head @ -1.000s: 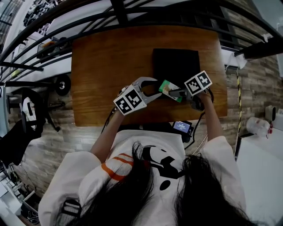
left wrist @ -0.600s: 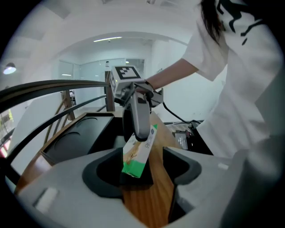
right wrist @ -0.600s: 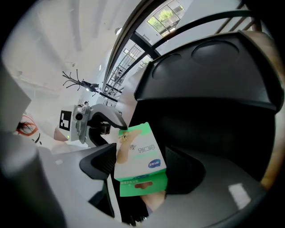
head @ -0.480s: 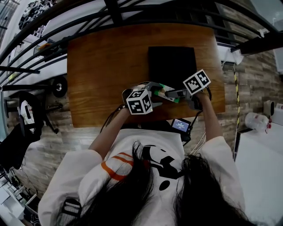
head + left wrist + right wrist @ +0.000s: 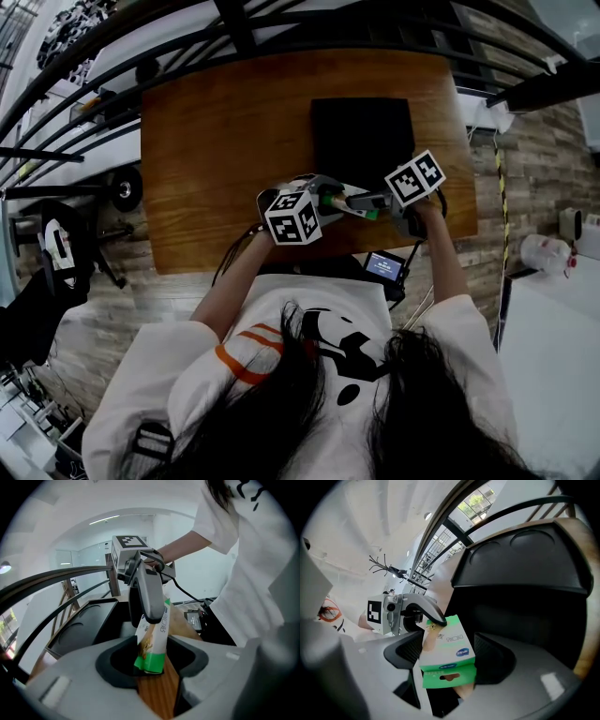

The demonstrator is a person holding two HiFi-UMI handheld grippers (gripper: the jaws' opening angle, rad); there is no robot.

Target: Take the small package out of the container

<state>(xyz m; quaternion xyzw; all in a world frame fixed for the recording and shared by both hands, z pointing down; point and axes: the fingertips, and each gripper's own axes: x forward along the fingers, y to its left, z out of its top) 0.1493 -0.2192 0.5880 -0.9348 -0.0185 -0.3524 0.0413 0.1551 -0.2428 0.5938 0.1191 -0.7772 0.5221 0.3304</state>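
The small green-and-white package (image 5: 348, 199) hangs over the wooden table (image 5: 225, 141) near its front edge, just in front of the black container (image 5: 361, 131). My right gripper (image 5: 362, 201) is shut on one end of it; in the right gripper view the package (image 5: 447, 648) fills the gap between the jaws of the right gripper (image 5: 447, 658). My left gripper (image 5: 334, 194) meets it from the left and is shut on the other end. In the left gripper view the package's green end (image 5: 151, 660) sits between the jaws of the left gripper (image 5: 152, 665).
The black container (image 5: 525, 588) lies open behind the package. A small screen device (image 5: 384, 267) sits below the table's front edge. Dark railings (image 5: 234, 28) run along the far side. A white surface (image 5: 553, 375) stands at the right.
The left gripper, open and apart from the package a second ago, has turned and moved right onto the package's end. The right gripper has held the package almost still.
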